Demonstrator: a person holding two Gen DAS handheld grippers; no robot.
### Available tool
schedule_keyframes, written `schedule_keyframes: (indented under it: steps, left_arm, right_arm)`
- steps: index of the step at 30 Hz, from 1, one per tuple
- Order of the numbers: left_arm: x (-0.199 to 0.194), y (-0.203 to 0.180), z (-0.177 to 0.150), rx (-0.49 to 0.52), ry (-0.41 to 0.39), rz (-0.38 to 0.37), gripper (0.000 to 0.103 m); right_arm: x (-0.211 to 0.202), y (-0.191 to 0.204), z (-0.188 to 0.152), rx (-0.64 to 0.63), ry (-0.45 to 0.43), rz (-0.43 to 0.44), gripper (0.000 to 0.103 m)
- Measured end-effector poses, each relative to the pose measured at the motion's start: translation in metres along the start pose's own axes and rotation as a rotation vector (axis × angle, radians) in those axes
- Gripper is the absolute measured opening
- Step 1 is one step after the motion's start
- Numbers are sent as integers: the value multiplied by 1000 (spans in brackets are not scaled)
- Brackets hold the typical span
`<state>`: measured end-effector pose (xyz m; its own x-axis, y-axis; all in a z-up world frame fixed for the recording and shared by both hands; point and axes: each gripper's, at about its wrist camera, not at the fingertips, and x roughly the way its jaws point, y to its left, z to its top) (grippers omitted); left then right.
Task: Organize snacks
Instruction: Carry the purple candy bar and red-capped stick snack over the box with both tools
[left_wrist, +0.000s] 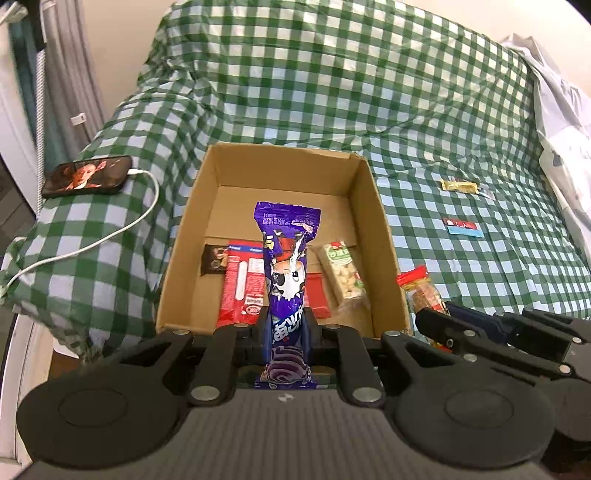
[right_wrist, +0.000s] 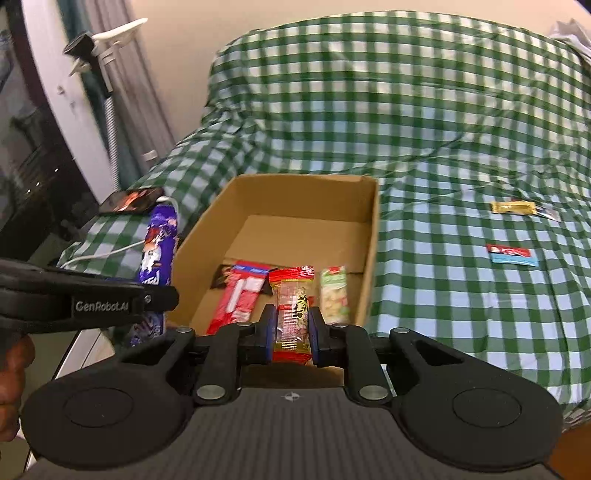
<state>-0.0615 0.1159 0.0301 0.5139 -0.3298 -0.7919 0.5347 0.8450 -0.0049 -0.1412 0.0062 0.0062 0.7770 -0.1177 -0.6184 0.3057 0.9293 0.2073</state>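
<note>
My left gripper (left_wrist: 287, 325) is shut on a long purple snack packet (left_wrist: 288, 266), which stands up over the near edge of an open cardboard box (left_wrist: 380, 229). My right gripper (right_wrist: 291, 325) is shut on a red-ended clear snack bar (right_wrist: 293, 306), held just before the same cardboard box (right_wrist: 369, 236). In the left wrist view the right gripper (left_wrist: 432, 317) shows at the box's right side with its snack bar (left_wrist: 421, 291). In the box lie a red packet (left_wrist: 242, 284), a dark packet (left_wrist: 214, 258) and a green-topped nut bar (left_wrist: 343, 273).
The box sits on a bed with a green checked cover (left_wrist: 332, 92). A yellow sachet (left_wrist: 460, 184) and a red-and-blue sachet (left_wrist: 463, 227) lie on the cover to the right. A phone (left_wrist: 88, 177) on a white cable rests at the left. A hand (right_wrist: 11, 369) shows at the left edge.
</note>
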Motion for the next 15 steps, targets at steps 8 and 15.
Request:
schedule_keyframes:
  steps: [8,15]
  left_arm:
    - [-4,8,-6,-14,-3,-8,17]
    - [13,13,-2,-22,28,-7,17]
  right_arm:
    - [-5,18,-2,-36,16,14,19]
    - [10,18,0,-33,54,21,19]
